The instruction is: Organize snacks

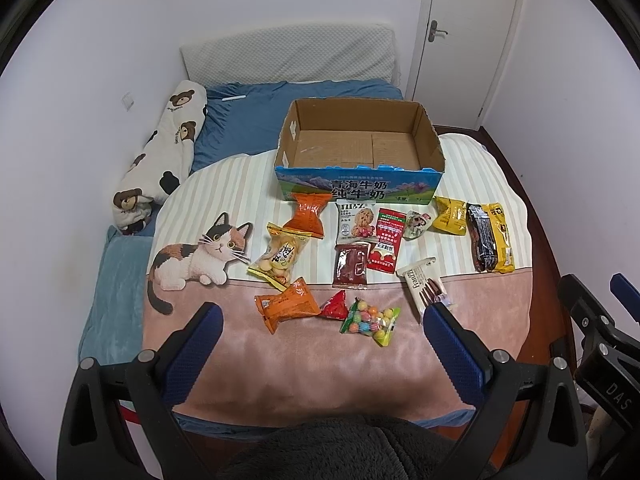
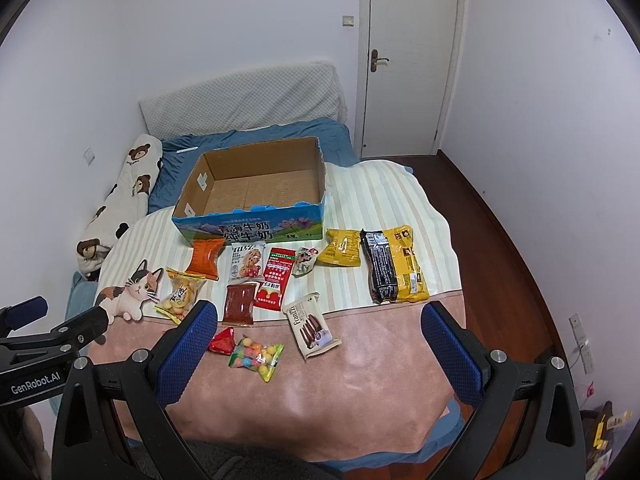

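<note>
An open, empty cardboard milk box [image 1: 430, 142] [image 2: 192, 196] stands on a blanket on the bed. Several snack packets lie in front of it: an orange packet [image 1: 286, 306], a candy-ball bag [image 1: 370, 320] [image 2: 256, 356], a Franzzi biscuit pack [image 1: 426, 286] [image 2: 312, 326], a black-and-yellow pack [image 1: 490, 236] [image 2: 394, 264], a yellow packet [image 1: 450, 216] [image 2: 342, 247]. My left gripper [image 1: 322, 320] is open and empty, held above the blanket's near part. My right gripper [image 2: 318, 320] is open and empty, also above the near part.
A cat-print blanket [image 1: 280, 368] [image 2: 360, 384] covers the bed. A bear-print pillow [image 1: 160, 156] [image 2: 120, 200] lies at the left by the wall. A white door [image 1: 468, 36] [image 2: 412, 60] is at the back right. Dark wood floor [image 2: 500, 240] runs along the right.
</note>
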`<state>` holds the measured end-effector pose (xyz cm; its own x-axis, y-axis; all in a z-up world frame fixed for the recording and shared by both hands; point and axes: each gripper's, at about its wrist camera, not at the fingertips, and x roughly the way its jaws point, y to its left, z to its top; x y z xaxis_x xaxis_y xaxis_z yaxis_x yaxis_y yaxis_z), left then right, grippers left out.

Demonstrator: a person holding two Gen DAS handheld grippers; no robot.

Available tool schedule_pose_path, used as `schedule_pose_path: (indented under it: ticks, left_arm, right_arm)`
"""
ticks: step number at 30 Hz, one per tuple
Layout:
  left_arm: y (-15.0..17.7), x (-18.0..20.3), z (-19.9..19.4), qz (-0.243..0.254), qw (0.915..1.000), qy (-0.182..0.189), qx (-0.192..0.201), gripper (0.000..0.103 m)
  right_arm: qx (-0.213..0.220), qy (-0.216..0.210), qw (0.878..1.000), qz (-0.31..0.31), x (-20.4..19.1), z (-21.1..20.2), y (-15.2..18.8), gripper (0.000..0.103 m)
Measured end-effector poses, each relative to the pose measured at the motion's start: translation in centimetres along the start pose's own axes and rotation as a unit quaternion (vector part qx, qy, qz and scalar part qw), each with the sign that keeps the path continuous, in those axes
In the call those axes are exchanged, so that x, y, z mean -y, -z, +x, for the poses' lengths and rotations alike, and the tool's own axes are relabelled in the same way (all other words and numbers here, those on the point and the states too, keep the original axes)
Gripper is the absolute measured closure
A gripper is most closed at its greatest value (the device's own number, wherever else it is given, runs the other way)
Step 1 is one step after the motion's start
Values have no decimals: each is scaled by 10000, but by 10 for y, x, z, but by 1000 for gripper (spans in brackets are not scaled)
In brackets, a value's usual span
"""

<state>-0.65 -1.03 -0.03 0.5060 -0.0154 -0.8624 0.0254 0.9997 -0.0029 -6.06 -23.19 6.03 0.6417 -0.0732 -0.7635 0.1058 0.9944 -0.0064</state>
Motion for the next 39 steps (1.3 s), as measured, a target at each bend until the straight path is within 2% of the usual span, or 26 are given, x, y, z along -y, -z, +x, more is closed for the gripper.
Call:
schedule_pose_path:
  ticks: [35,39]
  left_arm:
    - [-3,3,5,2,10000,18,-35,0]
    - [-3,3,12,-130,9999,-80,-12,0]
  right_arm:
    - [-79,0,10000,-10,-1,8,-2,0]
    - [-213,-120,9995,200,2,19,1,0]
